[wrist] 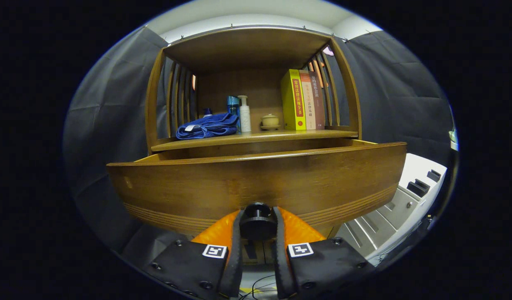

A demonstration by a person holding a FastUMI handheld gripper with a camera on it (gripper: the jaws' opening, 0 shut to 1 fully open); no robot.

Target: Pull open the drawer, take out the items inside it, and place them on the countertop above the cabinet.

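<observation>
1. Plainly, the step in hand was the pull on the drawer [256, 183]: its wooden front filled the middle of the frame and stood out from the cabinet [156, 100], with a gap showing behind its top edge at upper centre.
2. The gripper [258, 227] sat at bottom centre, clenched on the black knob [258, 221], which lay between the two fingers [235, 254] with both pads pressing its sides.
3. The knob was fixed low on the drawer front, at the middle, touching the wood.
4. The inside of the drawer was hidden behind the front panel, so what lay in it could not be told.
5. The countertop [256, 136], just above the drawer in the middle of the frame, already bore a blue cloth [206, 126] at the left, two bottles [240, 112] near centre, a small lidded pot [270, 121] beside them and books [303, 100] at the right.
6. Bare wood showed along the shelf's front edge, most of it between the pot and the cloth.
7. By judgement, the drawer was open partway or more, and the taking-out had not yet begun.
8. The next move would likely call for letting go of the knob, rising over the front panel and looking down into the drawer.
9. A grasp on any item would depend on what that look showed.
</observation>
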